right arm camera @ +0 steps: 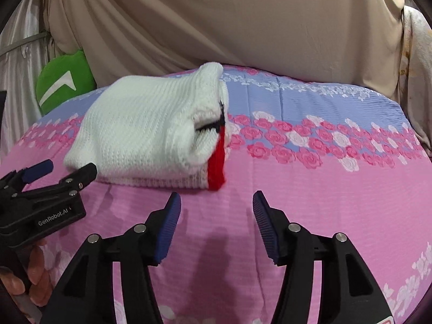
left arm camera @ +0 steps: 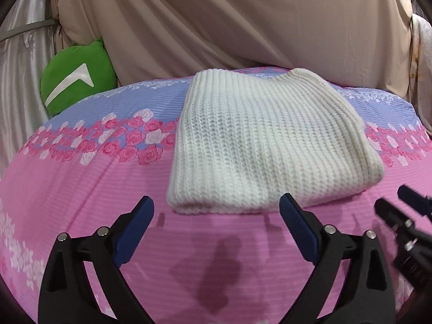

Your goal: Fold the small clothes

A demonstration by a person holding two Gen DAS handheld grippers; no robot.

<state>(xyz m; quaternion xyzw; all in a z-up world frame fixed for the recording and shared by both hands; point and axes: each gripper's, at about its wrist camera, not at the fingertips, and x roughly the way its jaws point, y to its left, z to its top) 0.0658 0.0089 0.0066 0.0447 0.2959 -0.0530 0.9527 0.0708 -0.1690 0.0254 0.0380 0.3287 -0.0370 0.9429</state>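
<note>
A white ribbed knit garment (left arm camera: 259, 145) lies folded into a thick rectangle on the pink flowered bedcover (left arm camera: 81, 189). In the right wrist view the same garment (right arm camera: 145, 135) shows a red and black edge at its right end. My left gripper (left arm camera: 217, 210) stands open just short of the garment's near edge, with nothing between its blue pads. My right gripper (right arm camera: 216, 202) is also open, its jaws empty, a little in front of the garment's right corner. In each wrist view the other gripper shows at the side: the right gripper (left arm camera: 397, 202), the left gripper (right arm camera: 62, 170).
A green cushion (left arm camera: 75, 86) with a white mark sits at the back left against beige draped cloth (left arm camera: 243, 21). Pale curtains hang at both sides. A hand (right arm camera: 35, 278) holds the left gripper's handle. The bedcover slopes away towards the right.
</note>
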